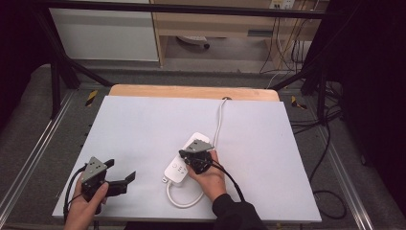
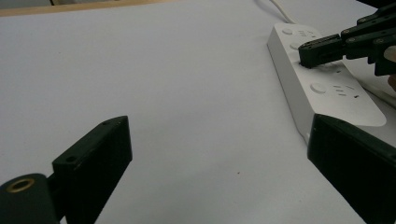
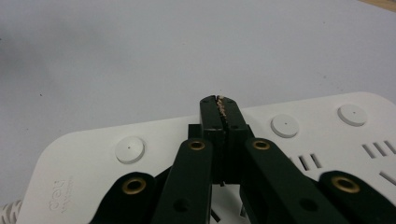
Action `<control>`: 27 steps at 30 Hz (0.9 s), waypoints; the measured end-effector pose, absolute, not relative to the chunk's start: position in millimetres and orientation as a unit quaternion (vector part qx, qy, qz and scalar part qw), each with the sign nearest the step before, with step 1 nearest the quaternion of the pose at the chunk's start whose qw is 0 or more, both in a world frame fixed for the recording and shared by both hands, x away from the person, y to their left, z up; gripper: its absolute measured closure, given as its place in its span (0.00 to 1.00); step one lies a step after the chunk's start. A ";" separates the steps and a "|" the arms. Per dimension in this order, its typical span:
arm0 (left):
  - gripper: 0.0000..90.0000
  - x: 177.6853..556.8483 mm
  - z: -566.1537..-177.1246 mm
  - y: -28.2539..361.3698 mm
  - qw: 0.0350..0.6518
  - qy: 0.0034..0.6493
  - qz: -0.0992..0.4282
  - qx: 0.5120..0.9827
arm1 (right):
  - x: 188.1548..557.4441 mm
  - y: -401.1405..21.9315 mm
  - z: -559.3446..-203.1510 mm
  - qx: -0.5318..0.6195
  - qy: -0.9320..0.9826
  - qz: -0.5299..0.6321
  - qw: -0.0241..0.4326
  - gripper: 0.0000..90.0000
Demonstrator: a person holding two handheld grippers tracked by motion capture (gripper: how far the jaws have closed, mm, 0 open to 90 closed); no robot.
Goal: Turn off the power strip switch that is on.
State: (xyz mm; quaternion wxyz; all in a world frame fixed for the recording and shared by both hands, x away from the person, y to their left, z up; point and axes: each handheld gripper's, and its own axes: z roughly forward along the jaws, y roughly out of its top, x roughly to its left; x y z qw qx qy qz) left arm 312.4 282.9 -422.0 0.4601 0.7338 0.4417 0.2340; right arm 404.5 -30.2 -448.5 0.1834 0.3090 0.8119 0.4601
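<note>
1. Your right gripper (image 1: 193,156) has its black jaws pressed together with nothing between them, tips down on the power strip (image 1: 183,164): smooth white plastic, rounded corners, round buttons beside slotted sockets.
2. The strip lies near the middle of the matte white table (image 1: 143,124), its white cord (image 1: 220,117) running to the far edge.
3. Your left gripper (image 1: 115,176) rests well apart at the near-left corner, jaws wide, empty.
4. Your left gripper view shows the right gripper's tips (image 2: 310,53) from the side, touching the strip's top.
</note>
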 end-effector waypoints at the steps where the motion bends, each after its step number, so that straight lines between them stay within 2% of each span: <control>1: 0.07 312.6 -422.0 283.0 0.460 0.441 0.234 0.734 | 404.5 -30.1 -448.5 0.309 0.812 0.460 0.184 1.00; 27: 0.07 312.9 -422.5 282.9 0.459 0.443 0.233 0.734 | 406.5 -30.7 -447.7 0.316 0.810 0.463 0.175 1.00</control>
